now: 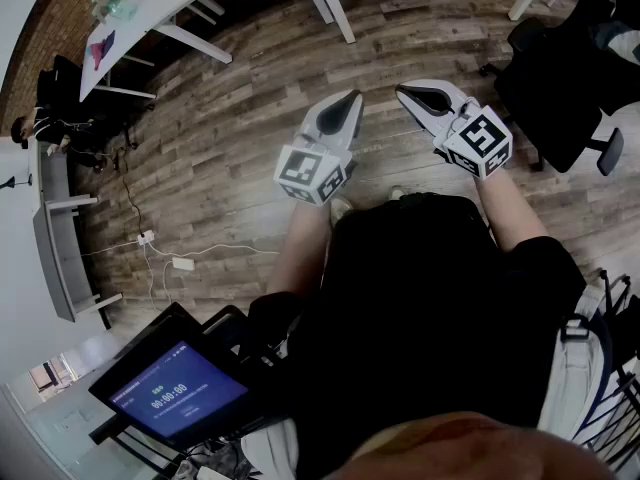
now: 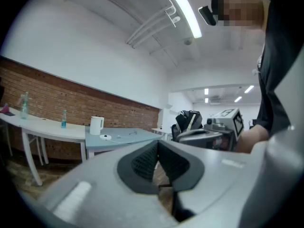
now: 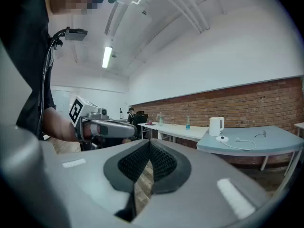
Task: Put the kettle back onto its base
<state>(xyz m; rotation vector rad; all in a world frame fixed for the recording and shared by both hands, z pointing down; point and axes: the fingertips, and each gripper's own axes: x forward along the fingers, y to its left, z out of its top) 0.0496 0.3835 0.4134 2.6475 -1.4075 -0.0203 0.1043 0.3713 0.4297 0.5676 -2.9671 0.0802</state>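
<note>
A white kettle [image 2: 96,125] stands on a blue-grey table [image 2: 124,137] far across the room, beside its round base [image 2: 105,137]. The right gripper view shows the same kettle [image 3: 216,126] with the base [image 3: 221,138] in front of it and a cable trailing right. Both grippers are held level at chest height over the wooden floor, far from the table. My left gripper [image 1: 350,100] is shut with nothing in it; its pads [image 2: 148,161] meet. My right gripper [image 1: 403,92] is likewise shut and empty, and its pads [image 3: 160,161] touch.
A long white table [image 3: 178,131] with bottles runs along the brick wall left of the kettle's table. Black office chairs [image 1: 555,78] stand at the right. White table legs [image 1: 330,3] rise ahead. A power strip [image 1: 182,263] lies on the floor. A screen [image 1: 180,388] sits near my left.
</note>
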